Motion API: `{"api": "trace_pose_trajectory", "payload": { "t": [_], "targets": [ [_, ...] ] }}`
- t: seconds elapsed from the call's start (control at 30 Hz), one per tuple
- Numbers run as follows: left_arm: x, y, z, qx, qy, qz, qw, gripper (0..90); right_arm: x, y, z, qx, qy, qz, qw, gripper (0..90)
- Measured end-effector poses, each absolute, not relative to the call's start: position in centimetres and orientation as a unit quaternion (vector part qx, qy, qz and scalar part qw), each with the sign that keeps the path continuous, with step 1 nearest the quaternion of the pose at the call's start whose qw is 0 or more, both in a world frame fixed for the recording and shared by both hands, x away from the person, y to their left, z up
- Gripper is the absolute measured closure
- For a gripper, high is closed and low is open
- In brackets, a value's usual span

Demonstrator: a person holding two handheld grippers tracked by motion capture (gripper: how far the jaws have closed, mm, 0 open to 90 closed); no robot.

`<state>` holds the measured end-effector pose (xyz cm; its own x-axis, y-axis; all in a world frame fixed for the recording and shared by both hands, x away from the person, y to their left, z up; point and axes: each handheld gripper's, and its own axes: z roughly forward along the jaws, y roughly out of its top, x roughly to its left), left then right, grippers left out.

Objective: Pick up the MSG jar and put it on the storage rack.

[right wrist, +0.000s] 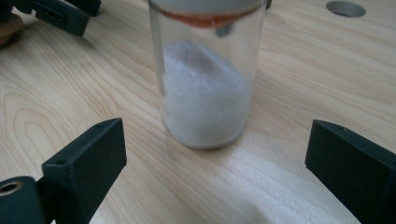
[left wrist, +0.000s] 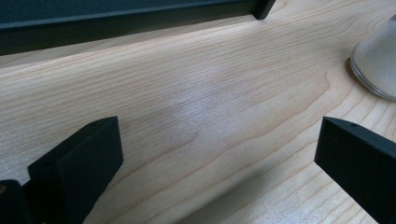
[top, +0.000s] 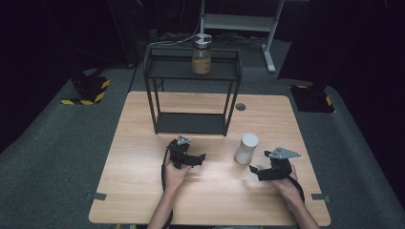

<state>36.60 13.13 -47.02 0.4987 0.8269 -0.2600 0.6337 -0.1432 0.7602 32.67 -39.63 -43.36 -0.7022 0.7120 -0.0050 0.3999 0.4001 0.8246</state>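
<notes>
Clear jar of white powder, black shelf, pale wood-grain table, black fingers

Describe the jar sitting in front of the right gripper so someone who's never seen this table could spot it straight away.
Start at the black two-tier rack at the back of the wooden table. Just off its front right leg stands a clear jar of white powder, right before the open right gripper. The other jar, on the rack's top shelf, holds something tan.

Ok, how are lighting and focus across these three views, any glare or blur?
High view: surroundings dark, table lit with a bright patch at its middle. Left gripper view: pale sheen on the wood, jar soft at the frame's edge. Right gripper view: jar sharp enough, the right gripper jaws slightly soft.
</notes>
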Motion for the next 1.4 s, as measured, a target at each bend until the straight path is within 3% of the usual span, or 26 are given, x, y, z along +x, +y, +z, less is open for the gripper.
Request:
{"api": "trace_pose_trajectory", "payload": {
  "t": [0.77,1.4],
  "targets": [
    [36.6,13.2,-47.1,0.746,0.489,0.109,0.438,1.1,35.0,-37.4,-41.5,0.318,0.812,0.451,0.19,7.6],
    [36.6,13.4,-47.1,0.745,0.49,0.108,0.44,1.1,36.6,-36.3,-41.9,0.309,0.81,0.463,0.186,19.1]
  ]
}}
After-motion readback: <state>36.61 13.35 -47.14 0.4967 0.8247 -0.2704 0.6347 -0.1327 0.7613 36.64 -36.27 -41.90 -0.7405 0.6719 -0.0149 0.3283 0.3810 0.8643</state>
